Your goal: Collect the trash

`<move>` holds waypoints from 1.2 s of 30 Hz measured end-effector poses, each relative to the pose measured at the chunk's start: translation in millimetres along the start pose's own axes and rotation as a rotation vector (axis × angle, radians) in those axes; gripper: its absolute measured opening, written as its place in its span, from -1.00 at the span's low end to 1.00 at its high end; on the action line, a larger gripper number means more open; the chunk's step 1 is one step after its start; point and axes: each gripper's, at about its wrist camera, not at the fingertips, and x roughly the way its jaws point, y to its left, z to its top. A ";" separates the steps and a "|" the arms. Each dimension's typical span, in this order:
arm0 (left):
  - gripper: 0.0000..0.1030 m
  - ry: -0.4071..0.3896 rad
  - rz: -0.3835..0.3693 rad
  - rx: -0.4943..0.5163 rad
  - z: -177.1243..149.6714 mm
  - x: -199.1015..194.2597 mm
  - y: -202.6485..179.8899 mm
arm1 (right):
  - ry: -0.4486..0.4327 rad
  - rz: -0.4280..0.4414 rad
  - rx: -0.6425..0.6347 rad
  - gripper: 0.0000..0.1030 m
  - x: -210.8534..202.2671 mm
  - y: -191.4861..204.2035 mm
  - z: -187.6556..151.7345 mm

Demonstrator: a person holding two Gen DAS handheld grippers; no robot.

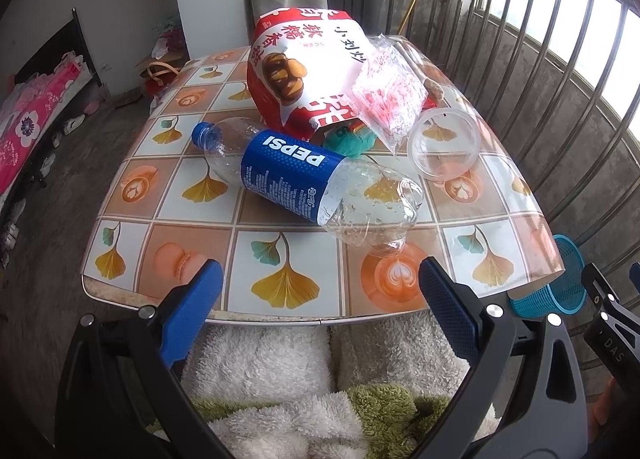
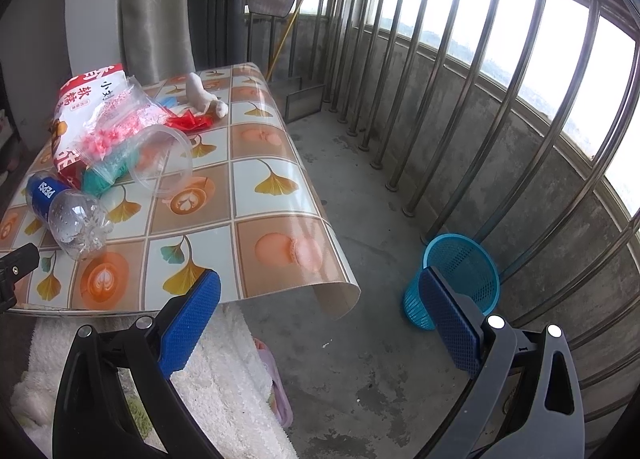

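Observation:
An empty Pepsi bottle (image 1: 304,183) (image 2: 64,211) lies on its side on the patterned table (image 1: 168,227) (image 2: 264,227). Behind it sit a red-and-white snack bag (image 1: 304,71) (image 2: 86,103), a clear bag with red print (image 1: 388,99) (image 2: 116,127), a teal wad (image 1: 348,141) (image 2: 104,177) and a clear plastic cup (image 1: 444,145) (image 2: 164,163) on its side. A blue mesh bin (image 2: 456,279) (image 1: 560,283) stands on the floor right of the table. My left gripper (image 1: 320,287) is open at the table's near edge, just short of the bottle. My right gripper (image 2: 320,299) is open, between table corner and bin.
A white crumpled object (image 2: 204,97) and red wrapper (image 2: 188,123) lie at the table's far side. A metal railing (image 2: 480,99) borders the concrete floor (image 2: 360,339) on the right. White fluffy fabric (image 1: 280,371) lies below the near table edge. A bed with pink bedding (image 1: 24,123) is far left.

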 end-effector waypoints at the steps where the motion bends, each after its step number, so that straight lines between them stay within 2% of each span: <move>1: 0.83 0.000 0.001 0.000 0.0 0.0 0.1 | 0.000 0.000 -0.002 0.88 0.3 0.5 0.4; 36: 0.83 0.011 0.024 -0.004 -0.6 5.0 4.3 | 0.006 0.011 -0.006 0.88 5.6 5.7 -0.4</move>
